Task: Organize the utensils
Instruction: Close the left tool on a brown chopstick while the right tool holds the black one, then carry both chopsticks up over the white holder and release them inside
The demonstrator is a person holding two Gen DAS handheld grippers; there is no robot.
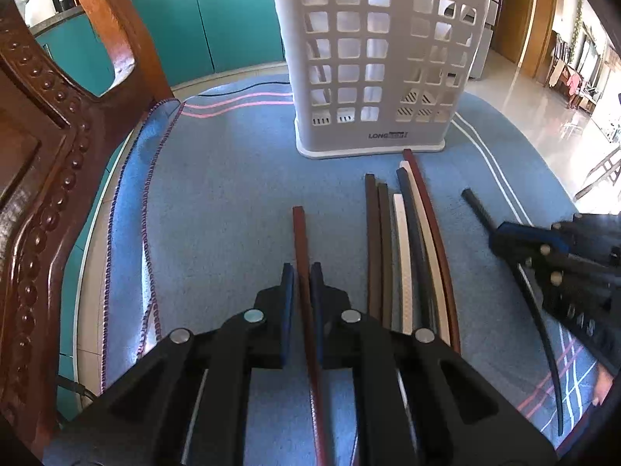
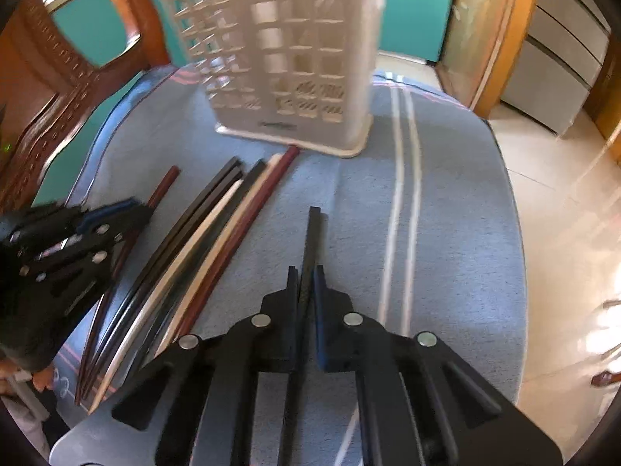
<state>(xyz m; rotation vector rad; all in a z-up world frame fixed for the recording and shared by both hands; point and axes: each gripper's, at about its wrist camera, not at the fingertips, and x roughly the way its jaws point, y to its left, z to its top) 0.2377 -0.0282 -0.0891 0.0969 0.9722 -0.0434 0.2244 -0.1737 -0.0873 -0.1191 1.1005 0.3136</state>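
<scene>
Blue pads of the left hand-held gripper point(image 1: 302, 272) pinch a reddish-brown chopstick point(image 1: 299, 233). The right hand-held gripper point(image 2: 306, 275) clamps a black chopstick point(image 2: 312, 233). Remaining chopsticks point(image 1: 403, 233) lie between them on the blue-clothed tabletop point(image 1: 217, 202), near the white utensil basket point(image 1: 376, 58).

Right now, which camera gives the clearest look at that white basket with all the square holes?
The left wrist view. There the white basket is sharp and seen front on, with its grid of holes and the lettering near its base easy to make out. The right wrist view also shows it, but blurred and at an angle, its top cut off.
</scene>
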